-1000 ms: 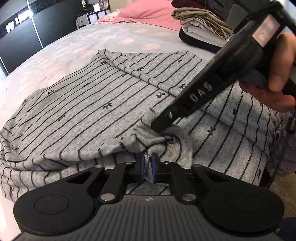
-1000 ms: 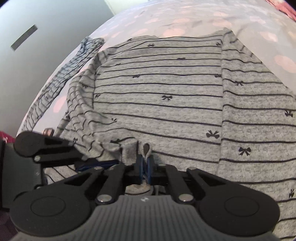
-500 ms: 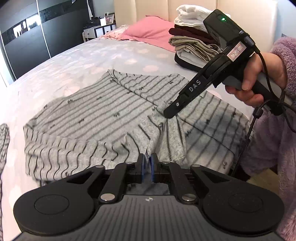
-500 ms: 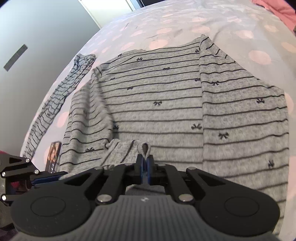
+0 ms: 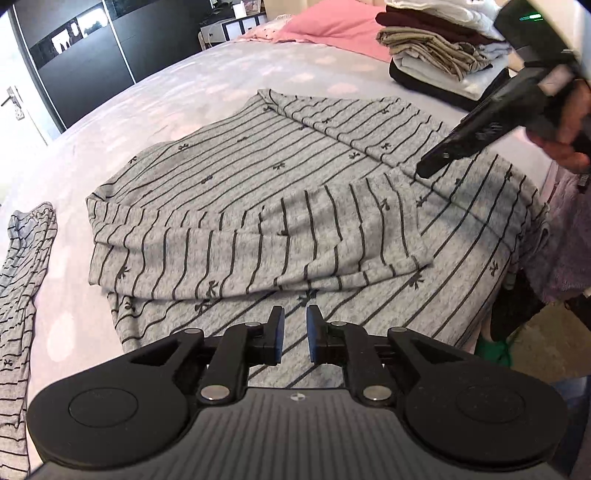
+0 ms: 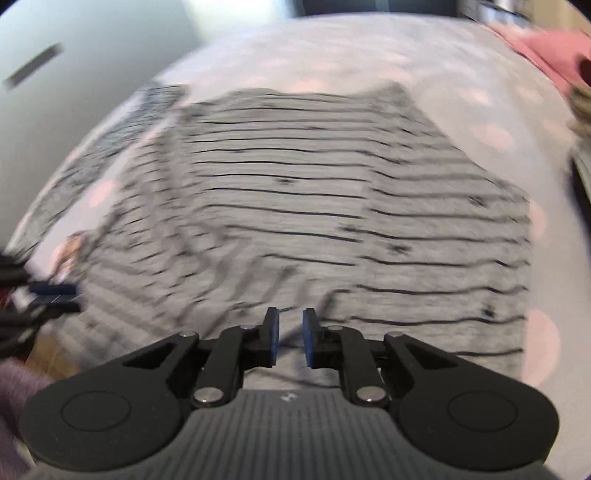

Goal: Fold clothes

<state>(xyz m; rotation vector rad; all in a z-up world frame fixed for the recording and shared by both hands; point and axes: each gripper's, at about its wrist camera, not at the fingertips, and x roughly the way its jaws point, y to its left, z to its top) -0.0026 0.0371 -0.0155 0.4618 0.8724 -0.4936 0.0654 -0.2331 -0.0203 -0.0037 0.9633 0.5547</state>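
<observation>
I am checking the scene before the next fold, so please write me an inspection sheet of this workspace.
Surface: bed with pale pink-spotted cover.
Job's things: grey striped top spread flat, one sleeve folded across its body.
Clutter: second striped garment at the left; stack of folded clothes at the far side; pink pillow.
Grippers: left gripper open and holding nothing; right gripper open and holding nothing, its view blurred.
Cables: nothing seen.
Surroundings: dark wardrobe doors, small white drawer unit.
</observation>
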